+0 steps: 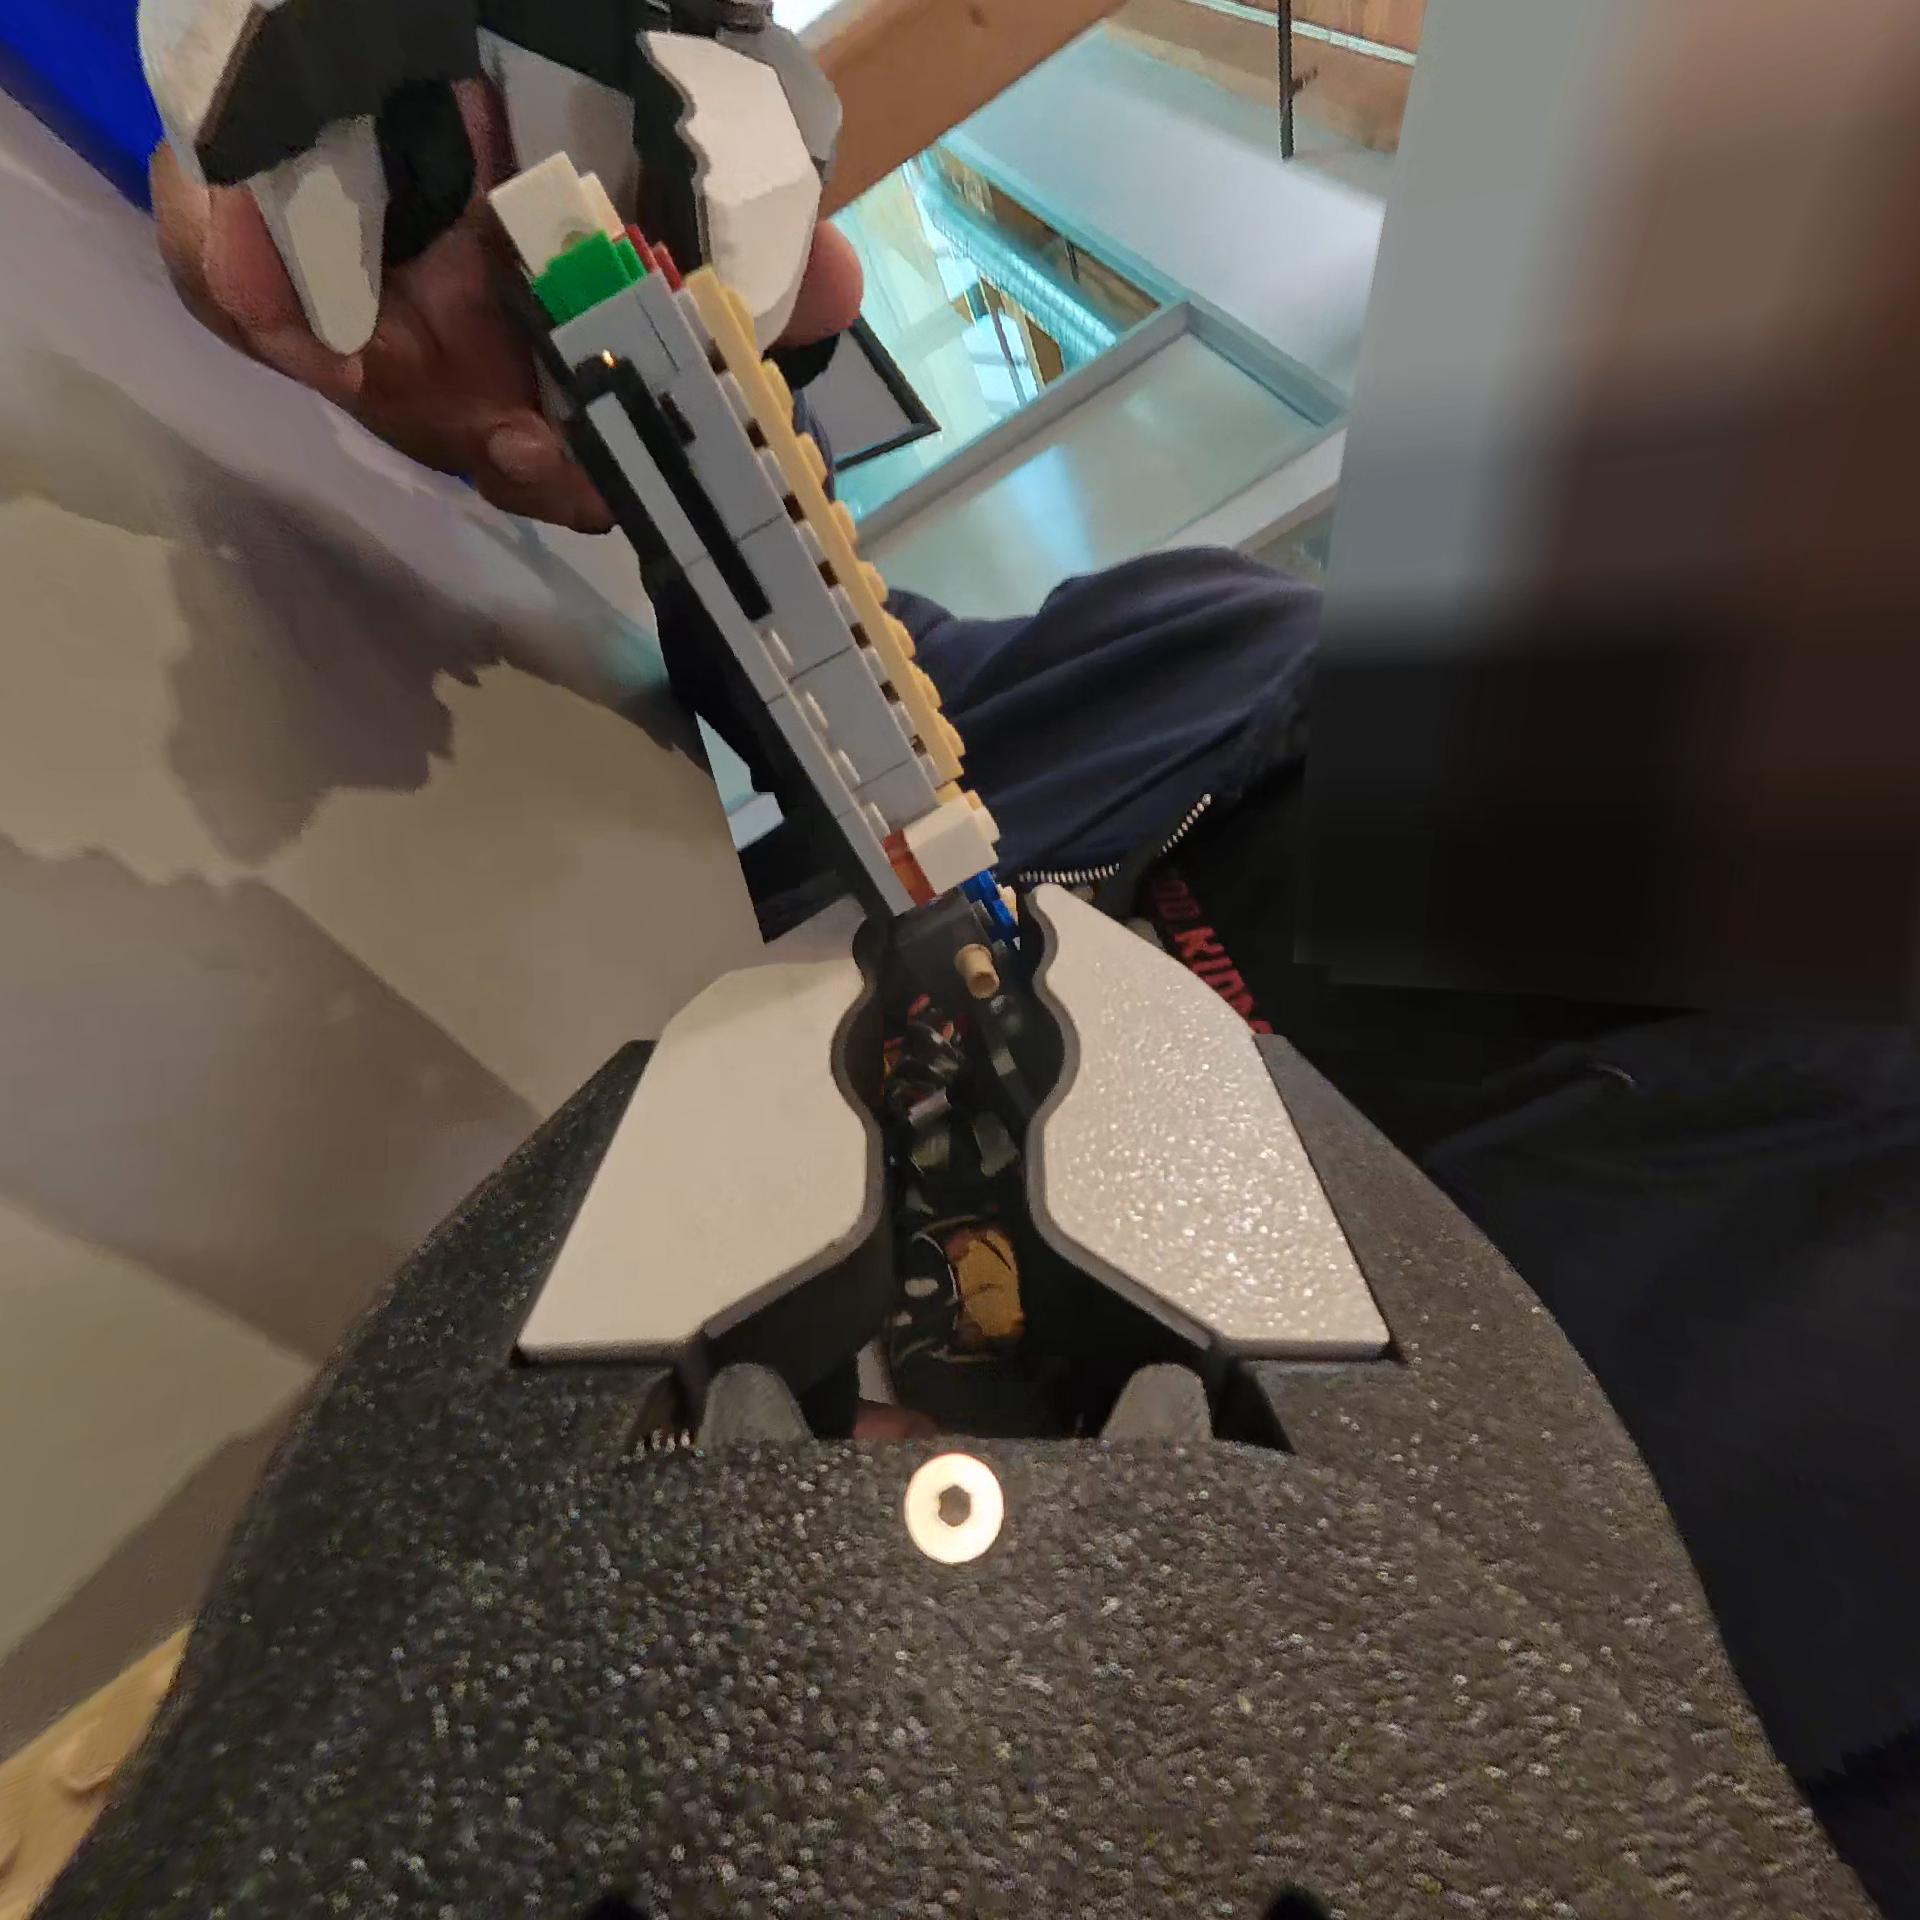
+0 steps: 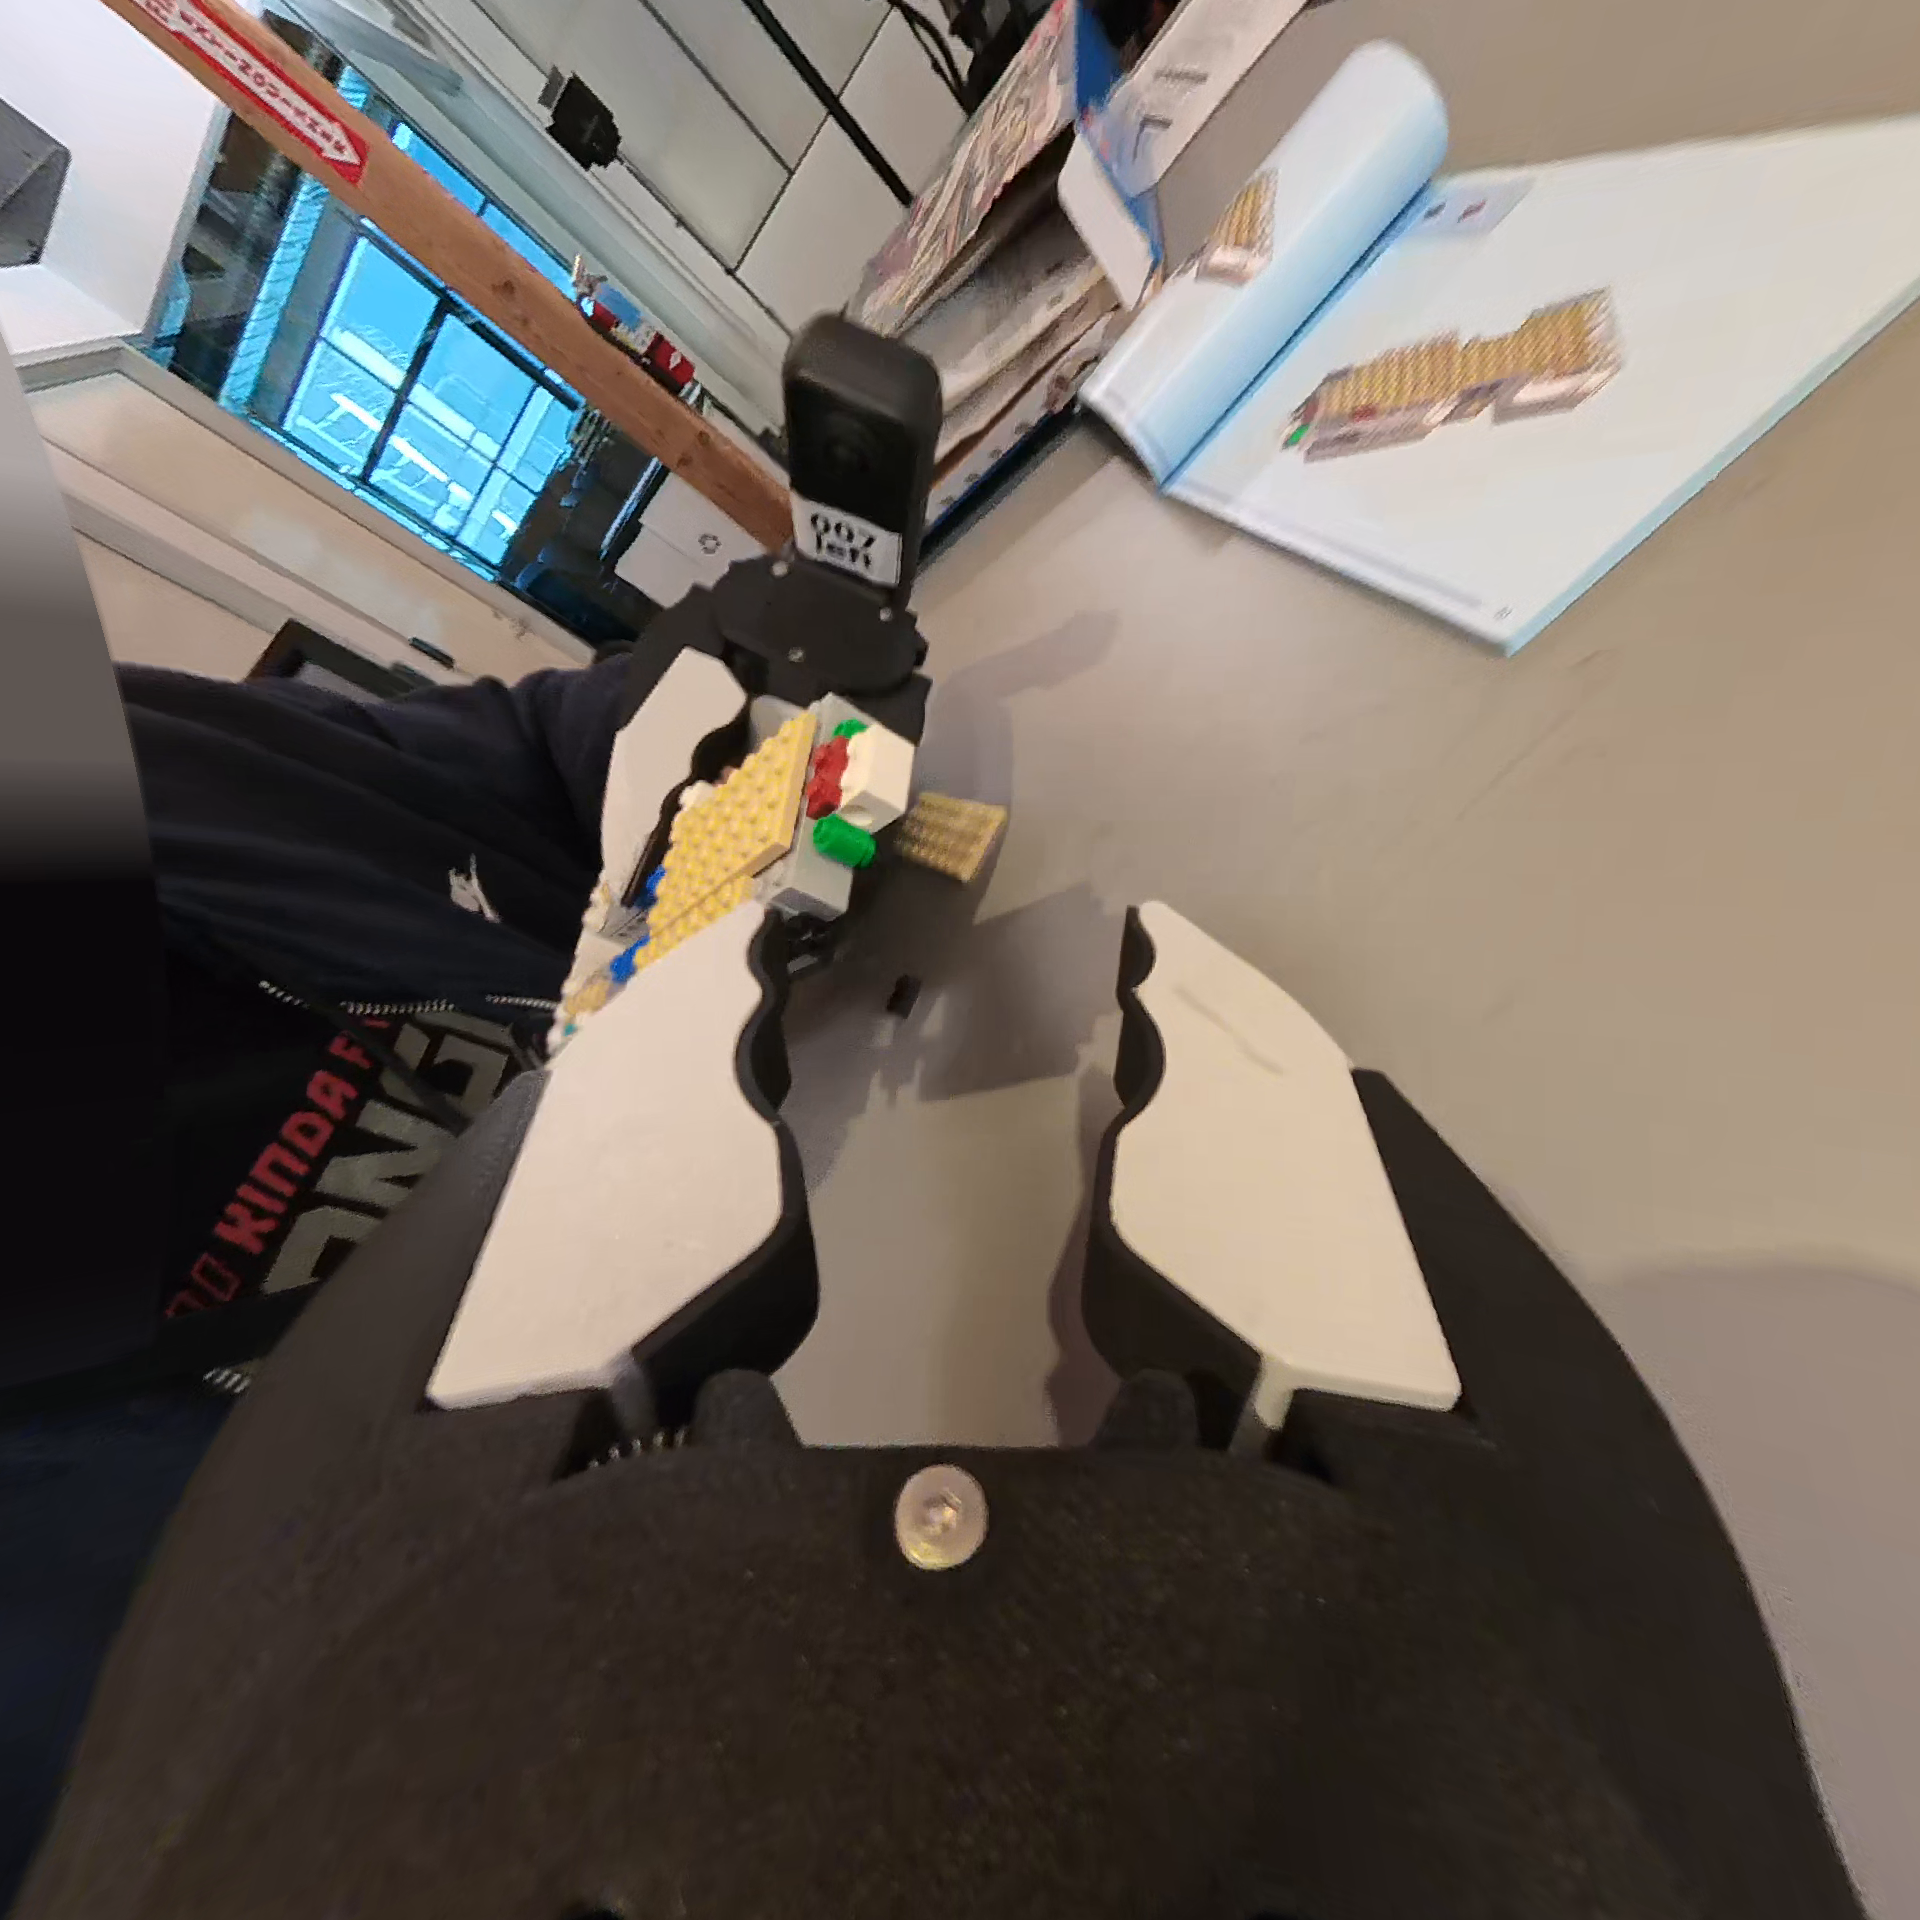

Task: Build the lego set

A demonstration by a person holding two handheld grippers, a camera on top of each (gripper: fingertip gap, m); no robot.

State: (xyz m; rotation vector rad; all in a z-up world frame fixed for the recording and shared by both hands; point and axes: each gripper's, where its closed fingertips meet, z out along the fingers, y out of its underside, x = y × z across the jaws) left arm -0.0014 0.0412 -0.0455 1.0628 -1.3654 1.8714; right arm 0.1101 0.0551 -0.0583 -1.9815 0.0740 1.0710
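I am holding the left gripper (image 1: 951,940) pinched on the dark lower end of a long brick-built model (image 1: 774,613) with grey sides, a tan studded top, and green, red and white pieces at its far end; its pads are pressing the model's base from both sides. The model is rising away from those fingers, tilted. I am keeping the right gripper (image 2: 945,966) spread with nothing between its pads; the model is sitting just beside its left fingertip (image 2: 717,956). A small tan studded plate (image 2: 954,831) is lying on the grey table (image 2: 1455,935) beyond, with an open pale-blue instruction booklet (image 2: 1455,416) farther off.
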